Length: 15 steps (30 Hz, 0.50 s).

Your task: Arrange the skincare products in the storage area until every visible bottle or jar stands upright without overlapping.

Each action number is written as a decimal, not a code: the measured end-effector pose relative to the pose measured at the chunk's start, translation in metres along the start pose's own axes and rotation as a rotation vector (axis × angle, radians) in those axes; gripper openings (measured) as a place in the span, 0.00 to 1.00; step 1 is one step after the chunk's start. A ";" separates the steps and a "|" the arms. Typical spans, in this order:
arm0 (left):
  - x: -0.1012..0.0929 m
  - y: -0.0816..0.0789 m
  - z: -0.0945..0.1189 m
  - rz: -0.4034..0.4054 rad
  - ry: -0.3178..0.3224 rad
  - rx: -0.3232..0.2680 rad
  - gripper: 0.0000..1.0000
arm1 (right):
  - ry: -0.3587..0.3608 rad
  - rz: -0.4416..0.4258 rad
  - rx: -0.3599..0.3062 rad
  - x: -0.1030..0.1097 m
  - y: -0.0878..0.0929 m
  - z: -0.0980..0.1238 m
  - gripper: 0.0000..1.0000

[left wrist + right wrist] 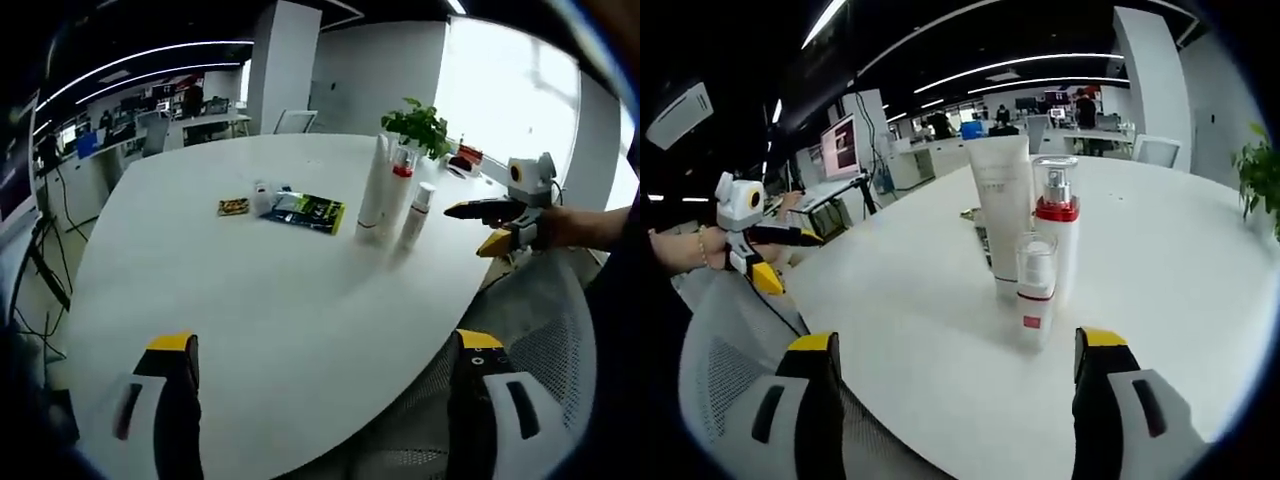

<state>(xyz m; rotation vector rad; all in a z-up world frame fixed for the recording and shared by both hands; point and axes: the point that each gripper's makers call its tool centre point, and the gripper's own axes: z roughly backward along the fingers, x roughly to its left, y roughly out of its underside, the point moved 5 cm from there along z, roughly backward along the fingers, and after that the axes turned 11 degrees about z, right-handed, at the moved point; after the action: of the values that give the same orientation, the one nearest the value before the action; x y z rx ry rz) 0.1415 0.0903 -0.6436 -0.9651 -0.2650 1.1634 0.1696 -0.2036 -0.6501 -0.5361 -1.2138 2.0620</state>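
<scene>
bright window (505,85) glare, fisheye-warped edges

Layout relative to the right gripper (958,375): ahead of the jaws, on the table (1160,260), stands a small bottle (1034,288). Just behind it to the right stands a pump bottle (1056,225), and behind to the left a tube (1000,205). The three stand close together. The left gripper (780,255) lies far left, off the table edge.

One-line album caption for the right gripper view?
Open right gripper faces three upright skincare bottles on a white table.
</scene>
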 end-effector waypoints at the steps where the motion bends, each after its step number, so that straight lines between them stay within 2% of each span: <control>1: 0.000 0.000 0.000 0.000 0.000 0.000 0.98 | 0.003 -0.008 -0.002 0.000 0.001 0.000 0.96; 6: 0.001 0.000 -0.001 -0.004 0.000 0.011 0.99 | 0.005 -0.016 -0.006 -0.001 0.001 0.001 0.96; 15: 0.005 -0.013 -0.014 -0.031 0.010 0.024 0.99 | 0.010 -0.020 -0.012 -0.001 0.002 0.001 0.96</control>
<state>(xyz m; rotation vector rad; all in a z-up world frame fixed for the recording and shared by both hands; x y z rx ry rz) 0.1609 0.0865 -0.6436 -0.9426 -0.2567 1.1310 0.1691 -0.2053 -0.6511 -0.5372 -1.2217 2.0337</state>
